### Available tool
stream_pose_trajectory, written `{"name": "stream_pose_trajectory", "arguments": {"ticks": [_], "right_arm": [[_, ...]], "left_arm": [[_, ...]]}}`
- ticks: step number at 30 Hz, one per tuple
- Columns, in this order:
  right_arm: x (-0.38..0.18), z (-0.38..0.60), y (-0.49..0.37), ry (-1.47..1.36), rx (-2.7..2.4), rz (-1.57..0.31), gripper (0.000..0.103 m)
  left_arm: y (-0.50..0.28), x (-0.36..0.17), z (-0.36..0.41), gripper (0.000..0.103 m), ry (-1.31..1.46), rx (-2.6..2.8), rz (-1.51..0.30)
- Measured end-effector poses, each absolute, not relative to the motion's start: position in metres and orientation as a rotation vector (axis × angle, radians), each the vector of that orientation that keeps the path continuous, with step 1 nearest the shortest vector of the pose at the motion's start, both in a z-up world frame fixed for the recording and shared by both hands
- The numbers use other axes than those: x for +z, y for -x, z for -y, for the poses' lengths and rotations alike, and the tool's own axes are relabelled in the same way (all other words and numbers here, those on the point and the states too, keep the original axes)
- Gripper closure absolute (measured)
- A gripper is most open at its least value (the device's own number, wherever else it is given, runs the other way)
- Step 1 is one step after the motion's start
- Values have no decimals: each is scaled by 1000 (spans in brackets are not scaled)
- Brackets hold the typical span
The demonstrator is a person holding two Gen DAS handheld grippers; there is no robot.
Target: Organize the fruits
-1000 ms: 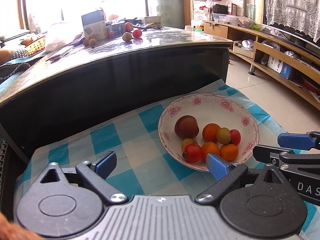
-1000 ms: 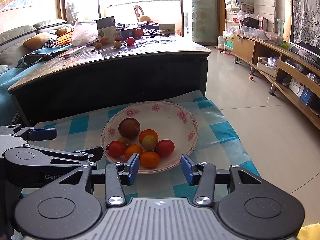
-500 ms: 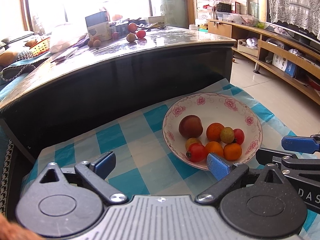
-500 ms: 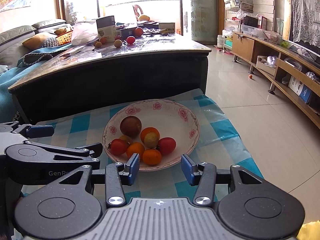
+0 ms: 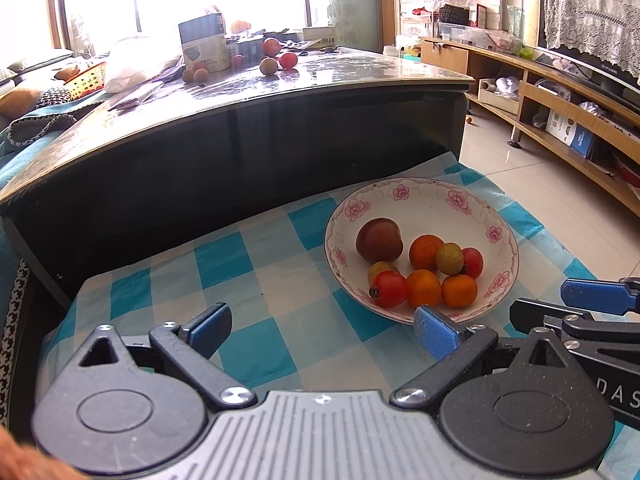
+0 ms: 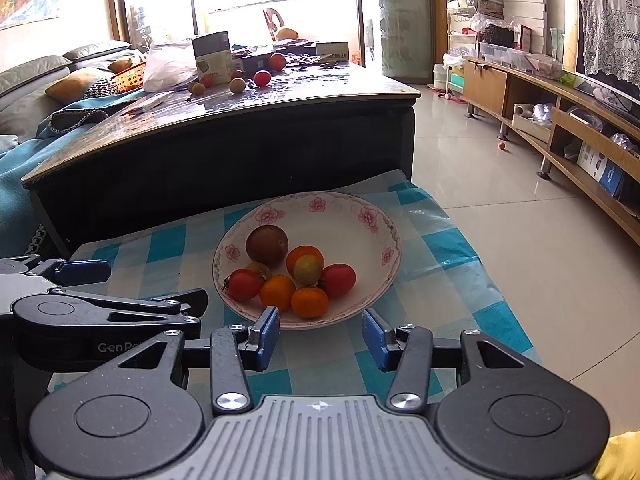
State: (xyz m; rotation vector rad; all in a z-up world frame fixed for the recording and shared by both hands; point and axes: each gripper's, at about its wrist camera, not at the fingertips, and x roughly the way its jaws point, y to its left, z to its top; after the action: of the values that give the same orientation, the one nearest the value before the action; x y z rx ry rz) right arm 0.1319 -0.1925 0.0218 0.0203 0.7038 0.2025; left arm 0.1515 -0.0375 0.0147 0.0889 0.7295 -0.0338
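- Nearest, the black left gripper with blue finger pads (image 5: 322, 330) hangs low over a blue and white checked cloth (image 5: 256, 280); its jaws stand wide apart and hold nothing.
- Beside it, the black right gripper with blue pads (image 6: 320, 338) sits just short of the bowl's near rim, jaws moderately open and also empty.
- Just beyond both grippers, a white shallow bowl with a pink flower border (image 6: 340, 216) rests on the cloth.
- Gathered in the bowl's near half are small fruits: a dark brownish-red round fruit (image 6: 267, 246), three orange round fruits (image 6: 309, 302), two red tomato-like fruits (image 6: 245, 285), one yellow-green fruit (image 6: 308, 269), and a small yellowish one half hidden.
- This suggests much of the sorting is done, since eight pieces already lie in the bowl.
- Farther off, on the glossy dark coffee table (image 6: 280, 108), several loose fruits (image 6: 237, 85) sit near a blue and white carton (image 6: 212, 56) and a white plastic bag (image 6: 168, 68).
- Those table fruits look like what is left to collect, though whether they belong to the task cannot be told.
- A tiny orange object (image 6: 501, 145) lies on the tiled floor by the wooden shelf unit (image 6: 560, 120).
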Motion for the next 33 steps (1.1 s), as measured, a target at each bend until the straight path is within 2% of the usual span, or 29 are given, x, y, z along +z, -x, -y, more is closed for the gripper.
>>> {"name": "stream_pose_trajectory", "arguments": {"ticks": [16,22,33], "right_arm": [[24,193,-112,-39,213,-707,60],[24,193,-104,-32,208,-702,56],[28,200,-89,-57,183,-694,56]], "left_arm": [[-133,16,35,0,-66,-29,-730],[-122,18,35,0,-68,-27,-720],[-96,26,37,0,-87,-24,-700]]}}
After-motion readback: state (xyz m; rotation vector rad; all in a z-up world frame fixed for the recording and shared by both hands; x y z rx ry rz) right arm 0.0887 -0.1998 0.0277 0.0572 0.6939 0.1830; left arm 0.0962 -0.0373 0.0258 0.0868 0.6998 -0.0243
